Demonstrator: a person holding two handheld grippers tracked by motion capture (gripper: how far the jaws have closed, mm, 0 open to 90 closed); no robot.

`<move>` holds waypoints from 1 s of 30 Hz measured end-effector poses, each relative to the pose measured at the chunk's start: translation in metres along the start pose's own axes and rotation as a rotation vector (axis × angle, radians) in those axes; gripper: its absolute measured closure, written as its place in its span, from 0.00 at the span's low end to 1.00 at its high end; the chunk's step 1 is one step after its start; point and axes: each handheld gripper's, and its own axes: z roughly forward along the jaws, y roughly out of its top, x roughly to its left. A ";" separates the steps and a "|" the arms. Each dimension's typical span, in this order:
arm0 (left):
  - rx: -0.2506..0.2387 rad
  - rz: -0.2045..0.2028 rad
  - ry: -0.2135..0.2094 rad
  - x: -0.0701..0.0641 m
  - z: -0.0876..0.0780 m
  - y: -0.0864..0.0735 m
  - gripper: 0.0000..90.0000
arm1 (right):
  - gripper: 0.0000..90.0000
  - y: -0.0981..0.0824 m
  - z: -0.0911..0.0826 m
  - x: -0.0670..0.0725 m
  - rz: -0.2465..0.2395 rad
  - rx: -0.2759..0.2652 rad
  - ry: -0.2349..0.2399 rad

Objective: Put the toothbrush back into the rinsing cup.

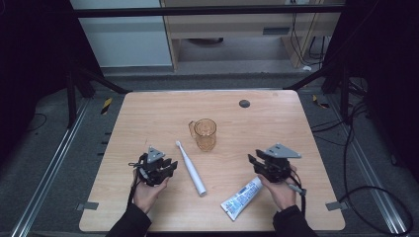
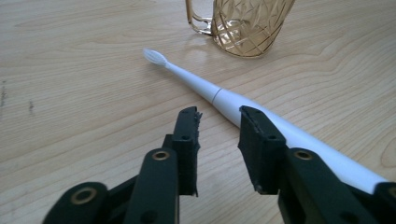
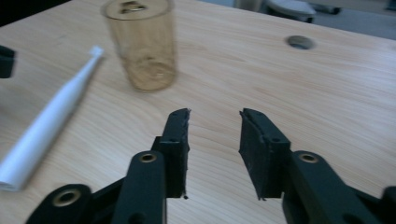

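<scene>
A white electric toothbrush (image 1: 190,167) lies flat near the table's middle, head pointing away from me. Behind it stands an amber glass mug (image 1: 204,133) with its handle to the left. A toothpaste tube (image 1: 241,198) lies near the front edge. My left gripper (image 1: 167,167) rests just left of the toothbrush, open and empty. In the left gripper view the toothbrush (image 2: 224,98) runs past the right jaw toward the mug (image 2: 247,25). My right gripper (image 1: 257,164) hovers above the tube, open and empty, facing the mug (image 3: 142,44) and toothbrush (image 3: 46,121).
A round dark grommet hole (image 1: 244,103) sits near the table's far edge. Metal rails run along the floor on both sides, and cables trail on the right. Bare wood lies between the two grippers.
</scene>
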 end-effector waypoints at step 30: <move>0.121 0.060 0.057 -0.041 0.045 0.005 0.57 | 0.49 -0.047 -0.033 -0.059 0.039 0.015 -0.157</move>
